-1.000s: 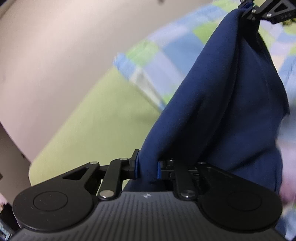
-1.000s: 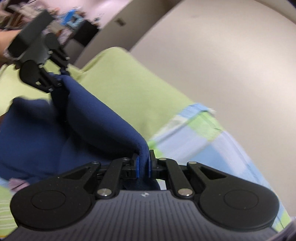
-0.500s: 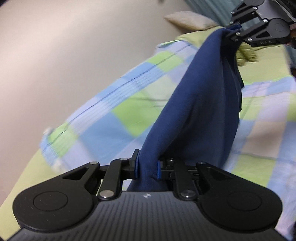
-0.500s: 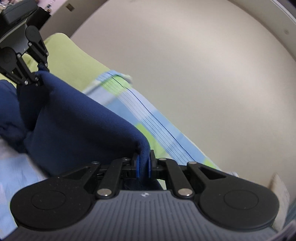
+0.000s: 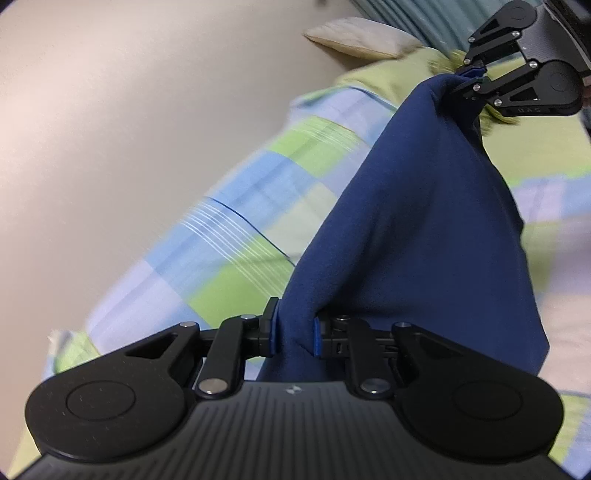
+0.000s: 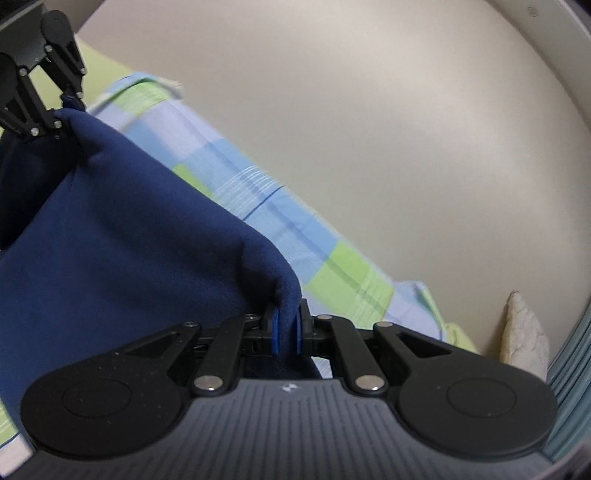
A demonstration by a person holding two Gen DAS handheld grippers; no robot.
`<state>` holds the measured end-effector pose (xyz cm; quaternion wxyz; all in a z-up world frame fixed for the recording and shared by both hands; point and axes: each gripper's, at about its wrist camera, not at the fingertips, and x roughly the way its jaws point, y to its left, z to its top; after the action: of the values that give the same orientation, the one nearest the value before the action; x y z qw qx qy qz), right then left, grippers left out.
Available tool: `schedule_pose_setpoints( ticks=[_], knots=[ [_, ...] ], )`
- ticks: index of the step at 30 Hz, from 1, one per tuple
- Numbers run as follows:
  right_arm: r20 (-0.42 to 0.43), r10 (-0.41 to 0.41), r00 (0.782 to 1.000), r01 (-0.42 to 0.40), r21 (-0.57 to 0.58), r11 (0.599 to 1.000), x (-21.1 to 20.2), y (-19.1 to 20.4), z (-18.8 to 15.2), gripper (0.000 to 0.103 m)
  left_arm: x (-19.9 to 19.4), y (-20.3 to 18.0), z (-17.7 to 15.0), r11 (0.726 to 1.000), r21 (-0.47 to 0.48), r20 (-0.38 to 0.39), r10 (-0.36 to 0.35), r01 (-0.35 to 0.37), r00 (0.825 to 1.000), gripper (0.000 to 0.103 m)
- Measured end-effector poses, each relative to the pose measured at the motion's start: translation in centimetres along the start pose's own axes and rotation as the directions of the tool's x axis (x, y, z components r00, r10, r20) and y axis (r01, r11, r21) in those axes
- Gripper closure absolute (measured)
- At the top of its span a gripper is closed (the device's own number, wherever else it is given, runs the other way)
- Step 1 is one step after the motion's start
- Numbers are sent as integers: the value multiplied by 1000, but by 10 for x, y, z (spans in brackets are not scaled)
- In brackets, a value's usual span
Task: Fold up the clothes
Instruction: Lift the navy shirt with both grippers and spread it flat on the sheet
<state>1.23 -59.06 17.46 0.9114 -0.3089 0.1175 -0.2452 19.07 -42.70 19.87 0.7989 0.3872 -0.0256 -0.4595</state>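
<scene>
Navy garment (image 5: 424,229) stretched between both sets of jaws, left gripper (image 5: 293,332) and right gripper (image 6: 286,330) each clamped on a bunched edge, checked bedsheet (image 5: 236,236) beyond, pillow (image 5: 354,35) now in sight past the right gripper, plain green cover gone.

Each wrist view looks close along its own fingers, facing the other: the shared hanging navy fleece garment (image 5: 424,221) (image 6: 129,240) runs toward 1 o'clock and 11 o'clock respectively.

Matt, soft navy cloth garment (image 5: 424,229); checked bedsheet (image 5: 236,236) seemingly woven cotton; wall (image 6: 369,110) smooth, matt
</scene>
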Motion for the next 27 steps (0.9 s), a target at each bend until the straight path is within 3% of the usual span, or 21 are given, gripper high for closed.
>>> schedule_pose_setpoints(
  ticks=[4,6,8,12,15,17,20,22,27],
  knots=[
    [122,-65,990,61,35,998,-15,-26,18,98,-36,3,22,999,-3,64,55,-55,996,82],
    [146,-54,988,48,44,998,-34,-30,13,98,-53,-11,17,999,11,65,43,-44,997,81],
    [135,2,991,-6,32,999,-60,-23,-8,97,-74,-46,-6,1000,4,41,-11,11,999,81],
    [57,159,986,-161,32,987,-106,14,-74,97,-93,-119,-65,991,-14,-42,-133,133,990,81],
    [-50,302,952,-299,64,952,-135,63,-142,97,-97,-193,-131,973,-74,-152,-229,220,961,81],
    [-139,385,913,-372,109,922,-149,101,-186,97,-97,-230,-164,962,-108,-197,-266,249,943,81],
    [-194,414,889,-393,138,909,-169,134,-220,97,-110,-252,-183,963,-131,-190,-259,237,947,76],
    [-203,415,887,-392,146,909,-176,142,-227,97,-116,-264,-191,967,-119,-183,-242,223,953,71],
    [-244,415,877,-410,72,909,-175,154,-225,97,-133,-267,-187,948,-105,-205,-317,301,926,69]
  ],
)
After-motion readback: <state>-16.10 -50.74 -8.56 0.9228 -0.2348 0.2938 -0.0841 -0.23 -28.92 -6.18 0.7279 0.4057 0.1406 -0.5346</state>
